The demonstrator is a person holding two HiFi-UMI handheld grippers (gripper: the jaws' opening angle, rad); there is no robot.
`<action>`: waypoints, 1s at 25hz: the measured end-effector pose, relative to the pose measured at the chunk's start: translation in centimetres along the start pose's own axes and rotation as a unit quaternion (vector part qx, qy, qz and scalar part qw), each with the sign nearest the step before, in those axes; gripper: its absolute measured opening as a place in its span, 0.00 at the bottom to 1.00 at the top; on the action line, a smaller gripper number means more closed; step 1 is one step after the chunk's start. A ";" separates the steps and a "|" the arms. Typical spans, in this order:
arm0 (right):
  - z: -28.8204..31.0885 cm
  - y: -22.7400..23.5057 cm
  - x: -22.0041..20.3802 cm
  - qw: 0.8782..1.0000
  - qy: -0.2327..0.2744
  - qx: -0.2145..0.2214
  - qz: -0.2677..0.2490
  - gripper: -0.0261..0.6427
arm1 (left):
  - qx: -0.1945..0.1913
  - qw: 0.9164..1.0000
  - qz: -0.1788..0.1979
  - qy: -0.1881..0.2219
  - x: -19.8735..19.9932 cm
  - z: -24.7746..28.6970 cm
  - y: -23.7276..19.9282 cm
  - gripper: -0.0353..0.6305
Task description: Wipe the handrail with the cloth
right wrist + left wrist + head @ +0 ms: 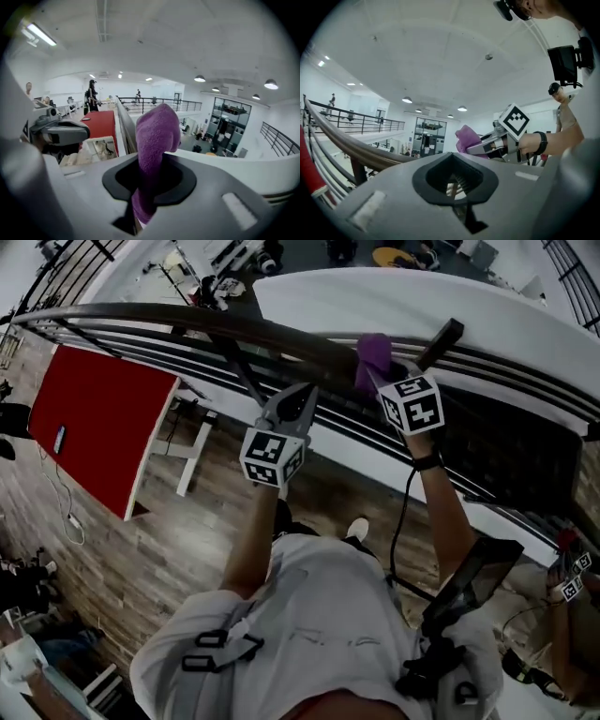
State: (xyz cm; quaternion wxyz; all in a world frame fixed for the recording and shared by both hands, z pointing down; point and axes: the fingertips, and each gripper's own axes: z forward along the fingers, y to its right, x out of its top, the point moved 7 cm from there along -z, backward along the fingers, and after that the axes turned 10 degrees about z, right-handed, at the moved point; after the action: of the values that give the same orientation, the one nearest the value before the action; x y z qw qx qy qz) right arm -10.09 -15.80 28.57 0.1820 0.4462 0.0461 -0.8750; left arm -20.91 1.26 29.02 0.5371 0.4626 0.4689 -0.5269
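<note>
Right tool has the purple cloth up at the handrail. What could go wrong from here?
1. The right tool grips the purple cloth only by its lower end; dragged along the handrail, it might pull free and fall to the floor below.
2. The left tool, shut and empty, hangs close by the rail and could bump it.

2 tools, left tool (302,395) and right tool (381,381), 1 purple cloth (373,356), 1 dark handrail (187,317), 1 red table (103,418)
</note>
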 end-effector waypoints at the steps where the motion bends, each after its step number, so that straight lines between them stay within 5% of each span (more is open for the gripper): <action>1: 1.4 -1.9 0.6 1.000 0.013 0.021 -0.010 0.14 | 0.018 1.000 -0.002 -0.005 -0.3 -0.8 -1.5 0.05; 6: 8.5 -10.5 0.4 0.995 0.021 0.091 -0.044 0.14 | 0.085 0.996 -0.008 -0.022 -2.7 -4.6 -8.1 0.05; 11: 14.6 -15.9 -2.3 0.991 0.010 0.133 -0.023 0.14 | 0.126 0.991 -0.014 -0.030 -5.5 -7.5 -12.4 0.05; 25: 30.8 -20.2 -5.2 0.980 -0.039 0.117 0.156 0.14 | 0.137 0.990 -0.018 -0.040 -9.2 -9.4 -20.2 0.05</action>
State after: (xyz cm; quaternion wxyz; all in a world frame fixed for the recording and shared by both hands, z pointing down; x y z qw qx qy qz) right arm -38.10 -3.11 49.50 0.2647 0.4320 -0.1337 -0.8518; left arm -41.28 11.47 36.88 0.4770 0.5018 0.3793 -0.6139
